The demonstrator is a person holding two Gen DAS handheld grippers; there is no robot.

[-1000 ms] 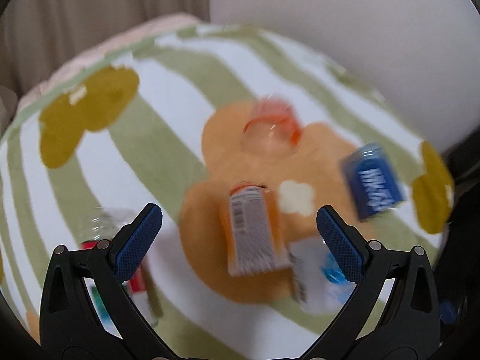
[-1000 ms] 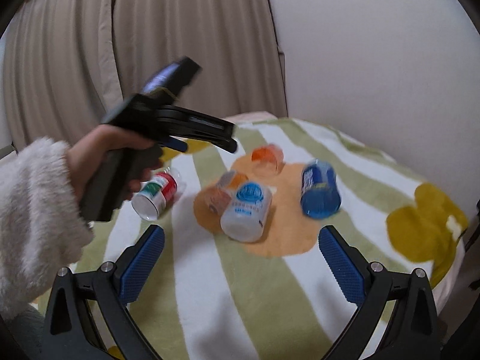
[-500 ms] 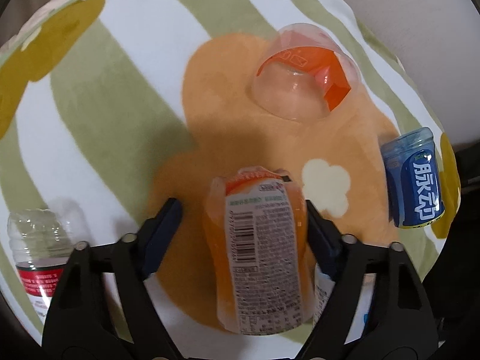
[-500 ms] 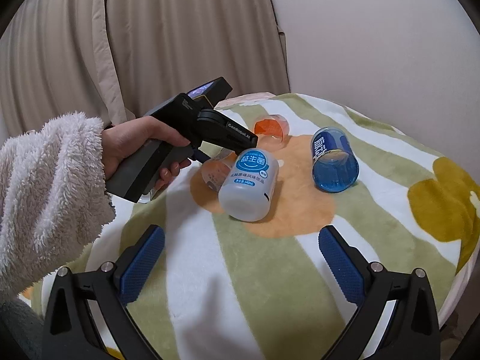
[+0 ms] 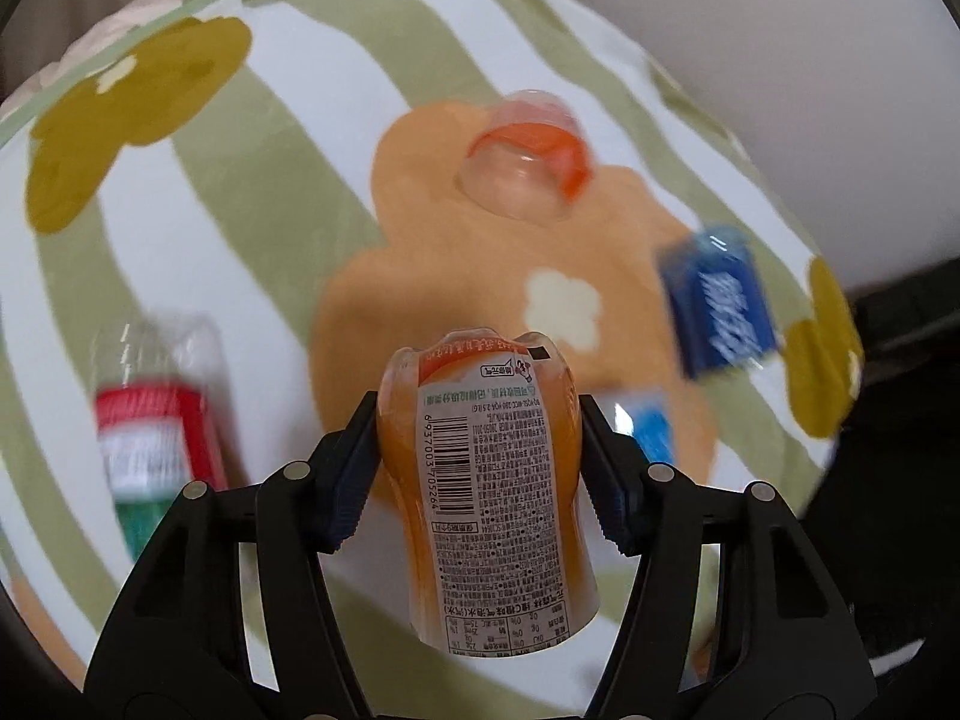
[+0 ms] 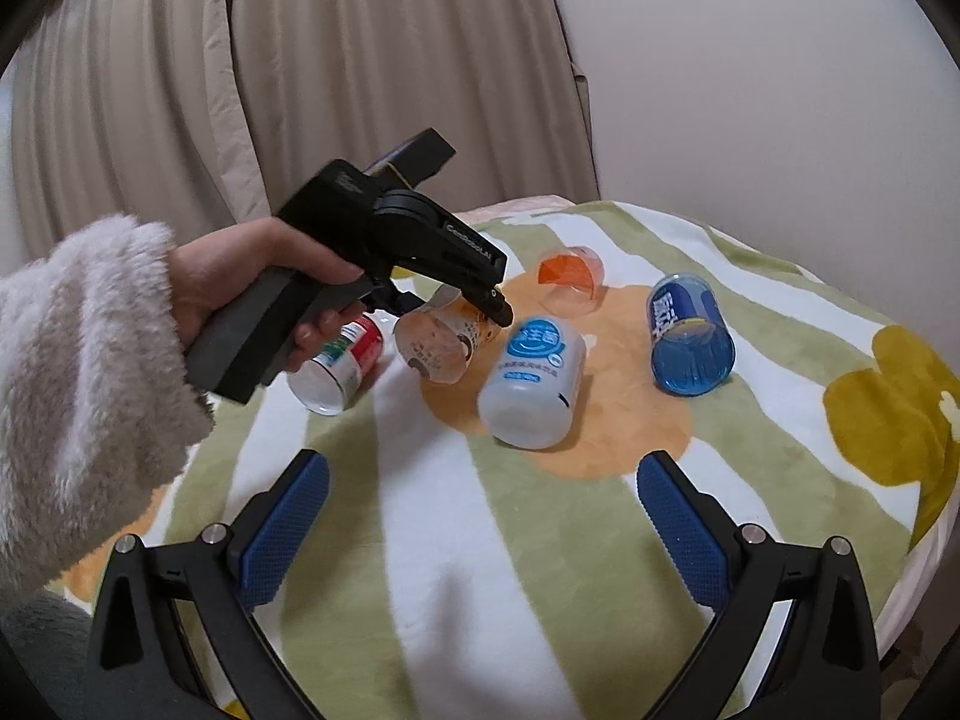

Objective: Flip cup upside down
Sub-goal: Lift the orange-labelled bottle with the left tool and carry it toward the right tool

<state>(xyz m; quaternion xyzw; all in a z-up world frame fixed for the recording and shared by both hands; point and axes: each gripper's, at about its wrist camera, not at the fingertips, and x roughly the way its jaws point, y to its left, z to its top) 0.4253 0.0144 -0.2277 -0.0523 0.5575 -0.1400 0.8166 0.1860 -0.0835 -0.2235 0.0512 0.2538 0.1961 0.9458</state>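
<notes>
An orange cup with a printed label (image 5: 489,468) sits between the blue pads of my left gripper (image 5: 477,438), which is shut on its sides. In the right wrist view a hand in a fluffy sleeve holds that left gripper (image 6: 456,309), and the orange cup (image 6: 444,339) hangs tilted just above the striped cloth (image 6: 540,570), its open mouth facing the camera. My right gripper (image 6: 480,516) stays low over the near part of the cloth, open and holding nothing.
Other cups lie on their sides on the cloth: a clear one with an orange band (image 6: 570,285), a blue one (image 6: 690,336), a white one with a blue label (image 6: 534,384) and a red-and-green labelled one (image 6: 342,366). Curtain and wall stand behind.
My left gripper came down around the orange cup, shut on it and raised it off the cloth. The right gripper has hardly moved.
</notes>
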